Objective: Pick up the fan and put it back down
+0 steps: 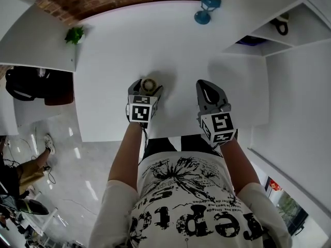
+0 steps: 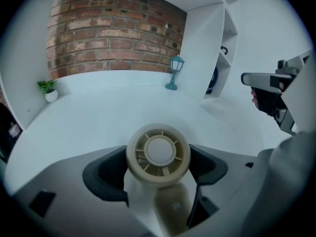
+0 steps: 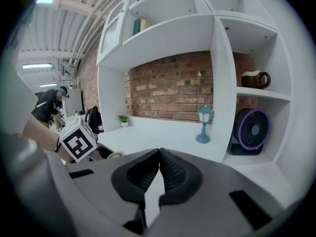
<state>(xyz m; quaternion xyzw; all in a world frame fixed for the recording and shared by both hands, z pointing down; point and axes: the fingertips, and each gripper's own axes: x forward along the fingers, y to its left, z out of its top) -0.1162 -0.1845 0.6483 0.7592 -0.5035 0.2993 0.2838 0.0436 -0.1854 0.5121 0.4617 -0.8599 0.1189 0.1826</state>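
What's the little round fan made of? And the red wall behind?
The little fan looks like cream plastic, smooth and matte, its ribs and hub moulded in one piece. The back wall looks like rough red-brown brick with pale mortar lines, though it may be only a facing.

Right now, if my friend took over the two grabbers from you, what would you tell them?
Left gripper: shut on the small beige fan, with a jaw on each side of its round head.
Right gripper: jaws together, nothing in them, held over the white table beside the left one.
Done: the fan is gripped. I cannot tell whether its base has left the table.
Left: lift it if it isn't up yet, set it back down upright on the table, then open the left jaws.
The purple fan sits on the shelf and probably isn't part of this job.
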